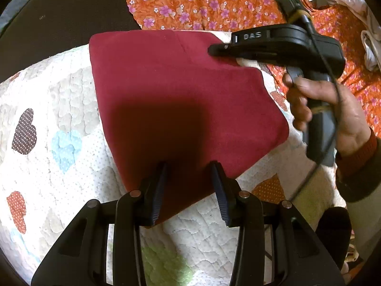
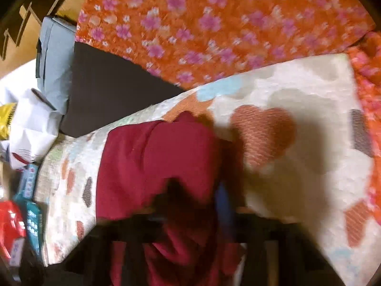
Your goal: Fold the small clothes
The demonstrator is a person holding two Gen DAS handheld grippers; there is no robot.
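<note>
1. Maroon cloth (image 1: pixel 181 100) lies flat on the quilt (image 1: pixel 59 109), already a neat rectangle; the quilt sits on an orange floral sheet (image 1: pixel 197 2).
2. Left gripper (image 1: pixel 189 166): fingers clearly apart, tips over the cloth's near edge, nothing between them. Its shadow falls on the cloth.
3. Right gripper (image 1: pixel 210 50): seen from the left wrist, its tip is at the cloth's far right edge, beside the vertical seam line. Right hand (image 1: pixel 326 112) grips the handle.
4. Right wrist view is heavily blurred. Cloth (image 2: pixel 157 164) fills the space near the fingers and seems bunched there, but whether the jaws are closed on it I cannot tell.
5. Judgement: one fold looks done; a further fold or a smoothing pass seems in hand.
6. Risks:
   - If the right gripper has only the top layer, lifting would peel the fold open.
   - Left gripper holds nothing; with no anchor at the near edge, a pull from the right could drag the whole cloth across the quilt.
   - Pinching quilt along with cloth would lift both.
</note>
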